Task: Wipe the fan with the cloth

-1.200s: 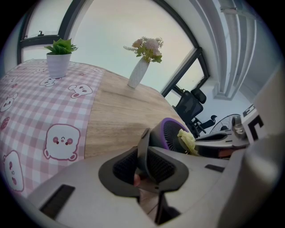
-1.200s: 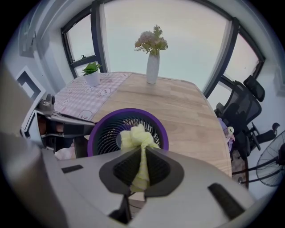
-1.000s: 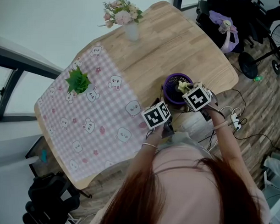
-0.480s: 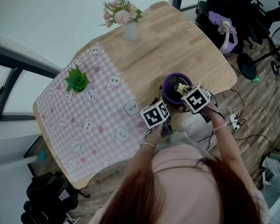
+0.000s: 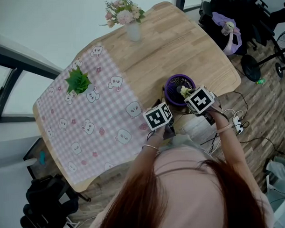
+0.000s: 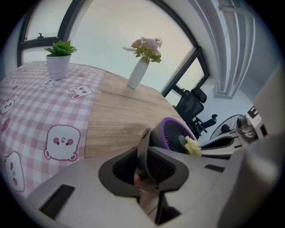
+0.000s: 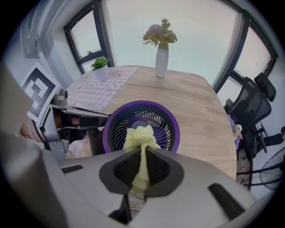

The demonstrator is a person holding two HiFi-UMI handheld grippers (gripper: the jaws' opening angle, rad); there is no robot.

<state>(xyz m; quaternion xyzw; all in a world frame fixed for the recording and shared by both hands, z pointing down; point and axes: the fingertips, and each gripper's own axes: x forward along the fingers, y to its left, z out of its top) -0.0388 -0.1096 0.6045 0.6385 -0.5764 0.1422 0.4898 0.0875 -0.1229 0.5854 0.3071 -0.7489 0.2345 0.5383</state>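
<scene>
A small purple fan (image 5: 178, 89) stands near the wooden table's right front edge, its grille (image 7: 141, 119) facing up towards me. My left gripper (image 6: 144, 165) is shut on the fan's dark stand (image 6: 143, 149), which rises between its pads to the purple rim (image 6: 176, 136). My right gripper (image 7: 141, 168) is shut on a yellow cloth (image 7: 141, 136). The bunched end of the cloth rests on the middle of the grille. In the head view both marker cubes sit beside the fan, and the yellow cloth (image 5: 184, 90) shows on its top.
A pink checked tablecloth (image 5: 91, 122) covers the table's left half, with a small potted plant (image 5: 79, 82) on it. A white vase of flowers (image 5: 131, 22) stands at the far edge. A white power strip (image 5: 238, 123) and cables lie on the floor to the right, near office chairs (image 5: 241, 14).
My right gripper with the cloth has shifted very slightly over the grille. The fan and my left gripper have kept still.
</scene>
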